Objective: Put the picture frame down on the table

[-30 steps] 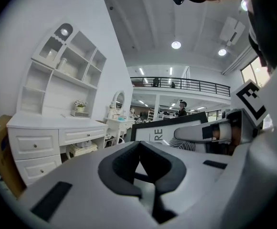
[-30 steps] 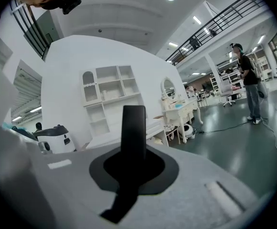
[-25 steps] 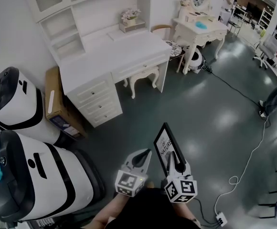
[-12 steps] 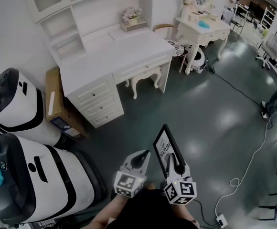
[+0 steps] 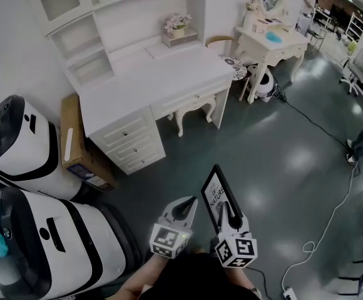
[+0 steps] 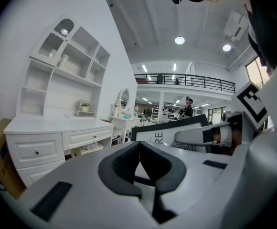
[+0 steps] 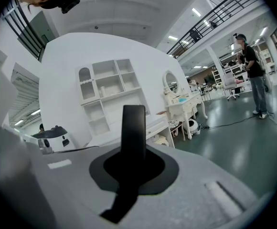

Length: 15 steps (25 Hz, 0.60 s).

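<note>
Right claw (image 5: 225, 210): closed tight on the picture frame (image 5: 217, 191); I saw the pads pinching its near end; in the right gripper view the black edge stood upright between the jaws.
Left claw (image 5: 185, 207): jaws together with nothing between them; it sat just beside the right claw, at its left, not touching the frame.
Picture frame: black border, white printed face; held in the air over the floor (image 5: 281, 149); the face was turned towards the left claw, whose view caught part of the lettering; the frame pointed away from me, towards the bench.
Bench (image 5: 150, 83): white desk with drawers and a shelf unit on top, against the wall; well apart from the frame; I saw its top mostly bare, with a small pot of flowers (image 5: 178, 25) at the back.
Stool (image 5: 194, 104): white, tucked under the bench.
Left side: two white-and-black machines (image 5: 19, 142) near me; a cardboard box (image 5: 75, 142) between them and the bench.
Far right: a white dressing table (image 5: 272, 39) with a mirror; a pale cable (image 5: 332, 192) trailing across the floor.
Person (image 7: 250, 66): standing in the distance in the right gripper view.
</note>
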Motion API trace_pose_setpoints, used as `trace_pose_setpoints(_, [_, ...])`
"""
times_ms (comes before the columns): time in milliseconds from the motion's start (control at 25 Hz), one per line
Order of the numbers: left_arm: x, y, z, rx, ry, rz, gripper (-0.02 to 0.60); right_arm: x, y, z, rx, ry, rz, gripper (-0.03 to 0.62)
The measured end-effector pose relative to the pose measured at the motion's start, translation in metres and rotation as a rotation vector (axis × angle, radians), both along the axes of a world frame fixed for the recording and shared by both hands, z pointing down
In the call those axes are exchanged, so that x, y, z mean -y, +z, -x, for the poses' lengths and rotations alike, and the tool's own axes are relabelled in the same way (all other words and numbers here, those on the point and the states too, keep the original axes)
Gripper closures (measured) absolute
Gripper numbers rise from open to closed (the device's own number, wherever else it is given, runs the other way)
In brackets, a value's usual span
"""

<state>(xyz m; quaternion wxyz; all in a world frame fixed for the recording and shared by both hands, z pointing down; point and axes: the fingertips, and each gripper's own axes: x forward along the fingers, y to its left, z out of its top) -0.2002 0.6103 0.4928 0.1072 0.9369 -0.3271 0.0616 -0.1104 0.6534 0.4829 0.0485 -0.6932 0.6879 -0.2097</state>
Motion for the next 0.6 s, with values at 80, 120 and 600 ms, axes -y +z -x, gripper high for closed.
trace_pose_setpoints(80, [0.014, -0.002, 0.000, 0.000, -0.002, -0.004, 0.570, 0.013, -0.001, -0.001, -0.002, -0.002, -0.002, 0.580])
trace_pose_setpoints(120, [0.020, -0.003, -0.001, -0.001, -0.002, -0.006, 0.569, 0.019, -0.002, -0.001, -0.003, -0.004, -0.002, 0.580])
trace_pose_setpoints(600, [0.092, -0.013, -0.010, -0.013, 0.023, -0.018, 0.569, 0.087, -0.007, -0.009, -0.017, 0.014, 0.005, 0.580])
